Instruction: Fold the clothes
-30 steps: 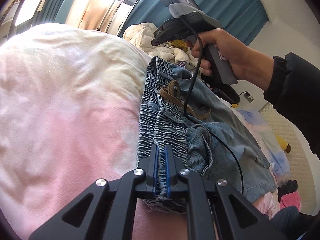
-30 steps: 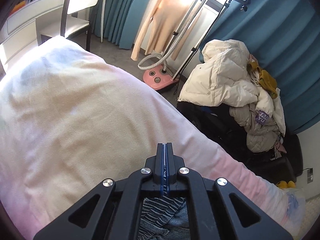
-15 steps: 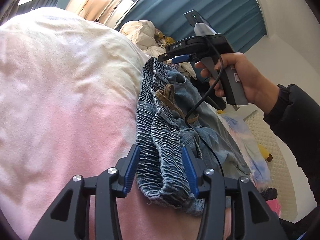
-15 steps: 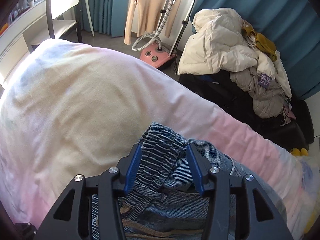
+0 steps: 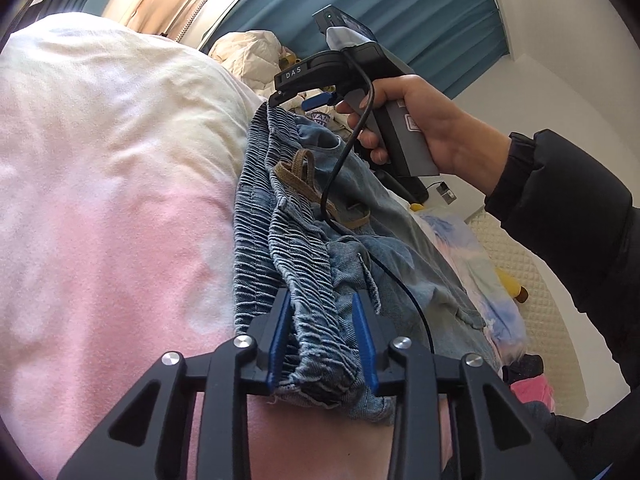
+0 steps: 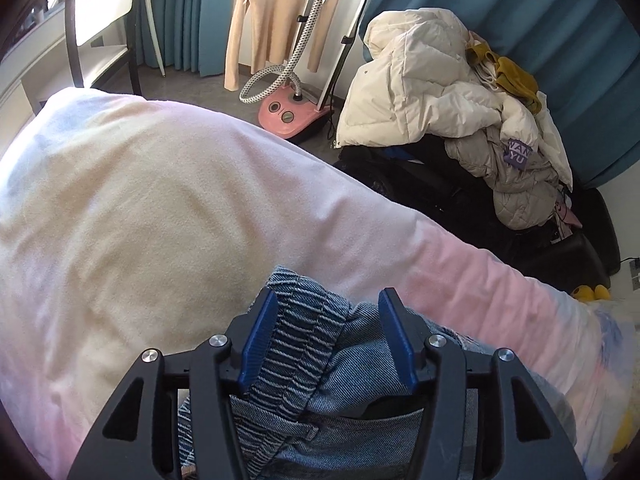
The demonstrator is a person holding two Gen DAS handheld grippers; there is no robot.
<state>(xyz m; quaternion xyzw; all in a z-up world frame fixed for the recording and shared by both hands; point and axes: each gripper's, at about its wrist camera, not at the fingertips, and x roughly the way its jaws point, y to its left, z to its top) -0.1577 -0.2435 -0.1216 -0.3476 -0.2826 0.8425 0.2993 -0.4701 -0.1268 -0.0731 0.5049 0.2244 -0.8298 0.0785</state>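
Denim shorts [image 5: 304, 240] lie waistband lengthwise on blanket [image 5: 112, 200].

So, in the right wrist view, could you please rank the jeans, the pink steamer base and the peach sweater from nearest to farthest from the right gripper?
1. Jeans: between the opening jaws of the right gripper.
2. Pink steamer base: on the floor beyond the bed.
3. Peach sweater: hanging behind it, by the curtain.

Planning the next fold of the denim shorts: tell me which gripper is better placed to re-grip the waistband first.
Left, probably. The left gripper has its jaws closing, with the waistband's frayed end bunched between them. The right gripper straddles the other end, but its jaws are opening, with slack beside one pad.
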